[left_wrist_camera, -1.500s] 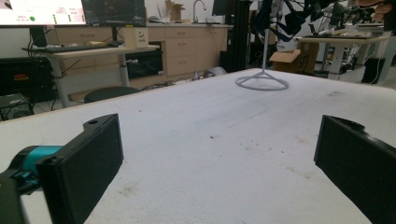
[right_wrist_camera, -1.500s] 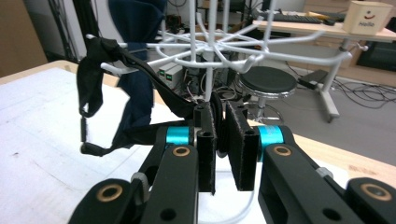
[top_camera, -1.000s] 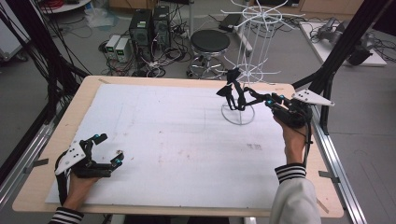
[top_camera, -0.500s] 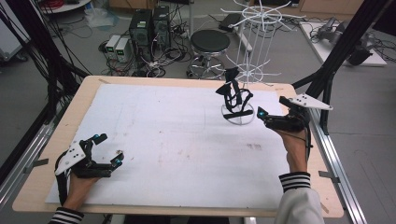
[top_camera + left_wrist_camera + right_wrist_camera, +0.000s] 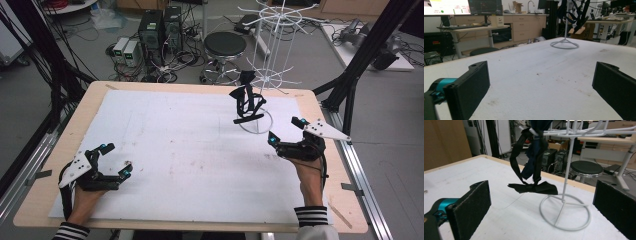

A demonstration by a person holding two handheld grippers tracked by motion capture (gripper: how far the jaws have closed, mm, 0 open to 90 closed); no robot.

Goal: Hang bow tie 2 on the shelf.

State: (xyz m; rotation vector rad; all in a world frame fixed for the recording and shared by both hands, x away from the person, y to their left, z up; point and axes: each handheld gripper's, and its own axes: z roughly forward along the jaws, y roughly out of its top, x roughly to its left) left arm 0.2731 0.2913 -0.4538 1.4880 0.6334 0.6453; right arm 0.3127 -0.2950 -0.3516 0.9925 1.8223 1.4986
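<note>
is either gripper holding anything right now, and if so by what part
Nothing is held. The right gripper has just opened; its jaws stand wide and empty, apart from the black strap hanging on the white rack. The left gripper is open and empty too.

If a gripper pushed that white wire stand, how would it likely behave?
The white wire stand probably tips easily: a thin pole rises from a small ring base. It looks light, so it may slide on the table. The hanging black strap would likely swing limply.

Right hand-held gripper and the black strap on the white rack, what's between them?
Bare white table cover, seen in the right gripper view: the right hand-held gripper stands open, apart from the black strap hanging on the rack.
</note>
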